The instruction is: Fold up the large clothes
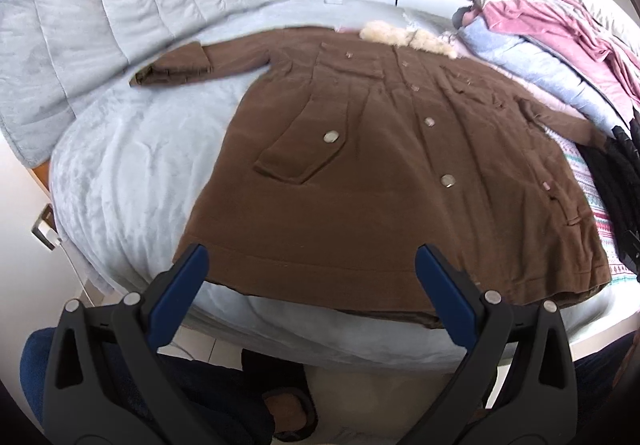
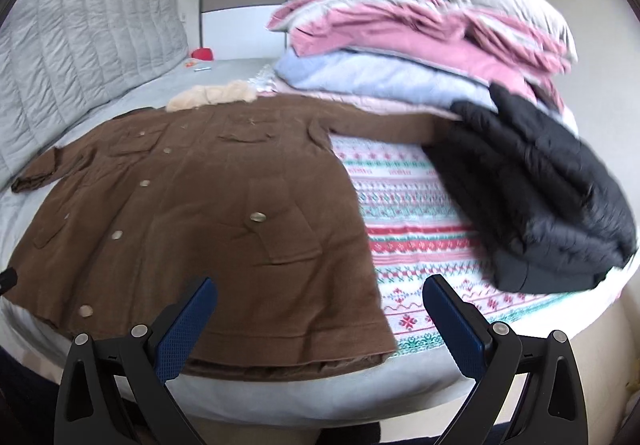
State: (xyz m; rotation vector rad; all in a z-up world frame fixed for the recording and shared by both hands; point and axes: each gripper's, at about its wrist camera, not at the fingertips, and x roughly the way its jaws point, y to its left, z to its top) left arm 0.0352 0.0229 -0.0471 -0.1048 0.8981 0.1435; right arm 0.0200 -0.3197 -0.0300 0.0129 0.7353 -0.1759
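Brown woolly coat point(image 1: 360, 185) flat, fluffy collar point(image 1: 400, 35)

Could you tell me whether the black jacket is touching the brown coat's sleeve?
Touching: the right wrist view shows the black jacket lying over the end of the brown coat's sleeve.

grey bed point(image 1: 120, 181) under brown coat point(image 1: 360, 165), patterned blanket point(image 2: 416, 213)
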